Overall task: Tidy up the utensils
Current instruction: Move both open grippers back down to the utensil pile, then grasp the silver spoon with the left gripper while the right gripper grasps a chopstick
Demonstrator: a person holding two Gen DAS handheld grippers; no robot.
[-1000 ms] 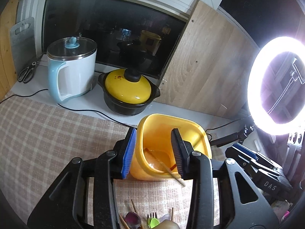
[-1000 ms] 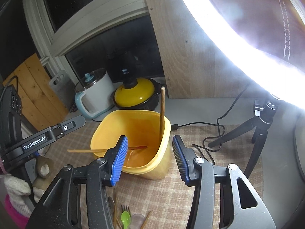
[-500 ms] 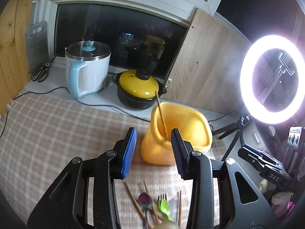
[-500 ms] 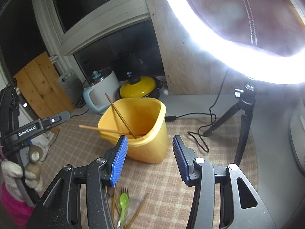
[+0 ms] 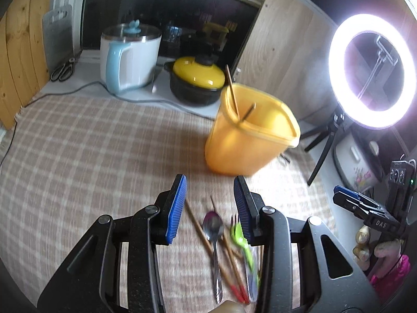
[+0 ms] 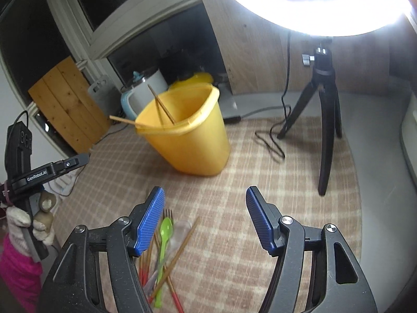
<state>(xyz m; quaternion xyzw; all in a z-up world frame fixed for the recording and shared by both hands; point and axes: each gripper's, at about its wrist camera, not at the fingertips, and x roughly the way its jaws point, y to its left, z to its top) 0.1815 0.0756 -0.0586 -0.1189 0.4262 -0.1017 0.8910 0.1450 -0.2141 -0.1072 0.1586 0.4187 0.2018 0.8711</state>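
Two thin wooden chopsticks (image 6: pixel 159 105) now lean inside the tall yellow plastic tub (image 6: pixel 192 140), and a second ago both claws were right up at that tub. Now both have pulled back and down toward the pile of loose utensils (image 5: pixel 226 245) on the checked tablecloth (image 5: pixel 91 143), just in front of the tub. So that drop looks done, and the next pick is likely coming.

The pile holds a shiny metal spoon (image 5: pixel 214 230), a bright green plastic spoon (image 6: pixel 164 237), a fork (image 6: pixel 168 212) and more red-tipped wooden chopsticks (image 5: pixel 234 268).

The left claw (image 5: pixel 209 206) is partly open with nothing in it. It hangs over the pile in front of the tub, and I cannot tell if it touches anything. The right claw (image 6: pixel 206 216) has just been opening wider. It is empty too, and the pile lies by its left finger (image 6: pixel 149 220).
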